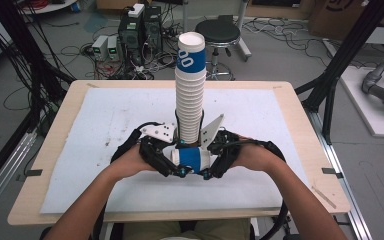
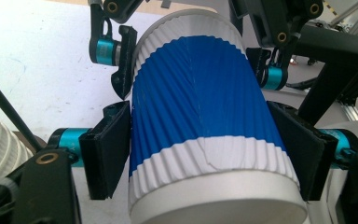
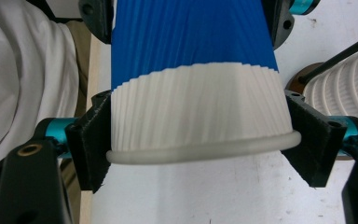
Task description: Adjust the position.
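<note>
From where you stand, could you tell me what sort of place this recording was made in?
Probably a robotics lab: computers and tangled cables on the floor, a black frame around the table, and a grey robot arm lying nearby.

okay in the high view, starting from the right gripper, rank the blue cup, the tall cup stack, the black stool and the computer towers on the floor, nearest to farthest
From the right gripper:
1. Blue cup, lying sideways, gripped in its jaws.
2. Tall cup stack, standing just behind the grippers, mid-table.
3. Black stool, on the floor beyond the table's far edge.
4. Computer towers, far left on the floor; close to the stool's distance, so this last pair is roughly tied.
</note>
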The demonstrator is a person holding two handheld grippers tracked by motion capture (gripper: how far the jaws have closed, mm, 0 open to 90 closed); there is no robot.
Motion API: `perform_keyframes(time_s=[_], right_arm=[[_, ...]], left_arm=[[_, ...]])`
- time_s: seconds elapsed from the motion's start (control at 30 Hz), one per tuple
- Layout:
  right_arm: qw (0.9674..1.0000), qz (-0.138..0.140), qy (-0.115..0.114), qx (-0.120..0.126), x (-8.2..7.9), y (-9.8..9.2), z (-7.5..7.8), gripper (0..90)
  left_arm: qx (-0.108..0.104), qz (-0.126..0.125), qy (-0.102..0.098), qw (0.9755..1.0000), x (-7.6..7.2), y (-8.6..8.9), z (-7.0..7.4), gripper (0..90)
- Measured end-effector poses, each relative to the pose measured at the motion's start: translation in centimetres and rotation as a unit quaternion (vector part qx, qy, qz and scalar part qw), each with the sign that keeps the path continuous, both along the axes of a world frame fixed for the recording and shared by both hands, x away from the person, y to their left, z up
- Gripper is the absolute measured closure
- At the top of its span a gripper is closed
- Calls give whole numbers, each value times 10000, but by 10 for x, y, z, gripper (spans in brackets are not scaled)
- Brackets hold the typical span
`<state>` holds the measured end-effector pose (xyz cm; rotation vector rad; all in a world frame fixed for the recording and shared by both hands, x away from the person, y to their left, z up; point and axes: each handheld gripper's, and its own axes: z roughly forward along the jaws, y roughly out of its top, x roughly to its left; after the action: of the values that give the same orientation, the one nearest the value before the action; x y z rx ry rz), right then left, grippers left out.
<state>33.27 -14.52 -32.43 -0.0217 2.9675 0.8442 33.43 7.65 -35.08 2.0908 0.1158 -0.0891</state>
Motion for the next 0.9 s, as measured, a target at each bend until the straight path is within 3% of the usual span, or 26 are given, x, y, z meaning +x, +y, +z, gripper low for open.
perform_keyframes(time_s=[0.1,0.27,0.47,0.67,0.7,0.73,0.83,0.9], right_arm=[[10000,-14,-29,72,0,-1,0,193],[9989,-63,55,462,0,-7,1,173],[9944,-168,166,1032,-1,-18,-2,165],[9828,-347,294,1791,-1,-36,-3,135],[9828,-347,294,1791,-1,-36,-3,135],[9779,-429,353,2014,0,-43,-3,135],[9703,-559,350,2326,0,-52,-4,134],[9665,-669,317,2458,-1,-57,-6,134]], left_arm=[[-43,2,-13,10000,0,1,-1,258],[-253,-25,26,9997,0,5,-1,258],[-457,-14,-26,9989,-1,9,-3,258],[-772,135,23,9969,0,16,-7,259],[-772,135,23,9969,0,16,-7,259],[-943,223,69,9953,0,19,-9,259],[-1237,422,72,9914,1,24,-12,258],[-1487,575,78,9872,2,27,-14,258]])
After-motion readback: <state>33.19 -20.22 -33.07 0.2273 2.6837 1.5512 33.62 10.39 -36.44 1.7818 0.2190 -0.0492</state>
